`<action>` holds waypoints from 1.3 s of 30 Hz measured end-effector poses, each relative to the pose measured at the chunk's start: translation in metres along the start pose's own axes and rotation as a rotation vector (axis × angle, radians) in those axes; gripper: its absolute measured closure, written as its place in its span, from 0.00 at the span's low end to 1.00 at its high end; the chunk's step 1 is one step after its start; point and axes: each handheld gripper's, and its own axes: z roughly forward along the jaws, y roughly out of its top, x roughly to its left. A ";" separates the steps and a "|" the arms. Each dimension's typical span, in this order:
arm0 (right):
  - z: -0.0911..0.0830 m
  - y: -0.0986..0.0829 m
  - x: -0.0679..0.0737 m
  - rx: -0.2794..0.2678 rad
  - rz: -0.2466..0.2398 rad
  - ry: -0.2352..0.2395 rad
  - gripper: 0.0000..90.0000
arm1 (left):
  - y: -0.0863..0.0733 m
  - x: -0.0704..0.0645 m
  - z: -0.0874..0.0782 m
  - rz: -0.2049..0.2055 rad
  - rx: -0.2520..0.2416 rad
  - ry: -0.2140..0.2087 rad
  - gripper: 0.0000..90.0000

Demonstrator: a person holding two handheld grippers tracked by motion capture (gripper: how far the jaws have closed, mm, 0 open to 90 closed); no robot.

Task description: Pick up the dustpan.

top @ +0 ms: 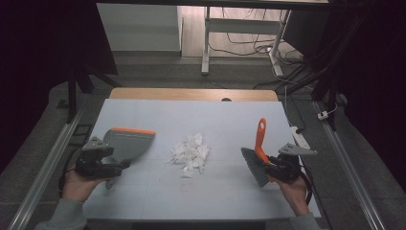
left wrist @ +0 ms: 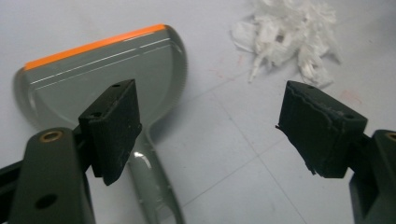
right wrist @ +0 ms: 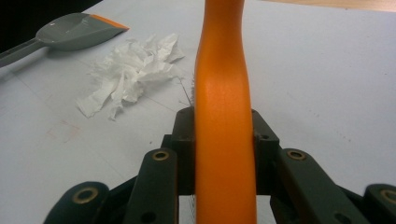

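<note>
One grey dustpan (top: 125,143) lies near the tabletop's (top: 191,117) left edge under the wide-open left gripper (left wrist: 205,135). One paper-scrap pile (top: 190,153) sits mid-table. The right gripper (right wrist: 224,140) clamps one orange-handled brush (top: 257,153) near the right edge. Cables cross the floor (top: 249,48) beyond.

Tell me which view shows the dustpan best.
The left gripper view: the dustpan lies close up, orange lip, grey scoop and handle clear. The high view shows it whole but small, beside the left gripper. The right gripper view catches it far off, at the top-left corner.
</note>
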 end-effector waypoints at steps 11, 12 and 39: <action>0.001 -0.001 0.000 0.007 0.002 0.000 0.78 | -0.007 0.018 0.014 -0.058 0.062 0.071 0.24; 0.001 -0.001 0.000 0.007 0.002 0.000 0.78 | -0.008 0.020 0.016 -0.065 0.068 0.072 0.23; 0.004 -0.002 0.001 0.021 -0.008 0.000 0.78 | -0.029 0.038 0.077 -0.160 0.258 0.125 0.28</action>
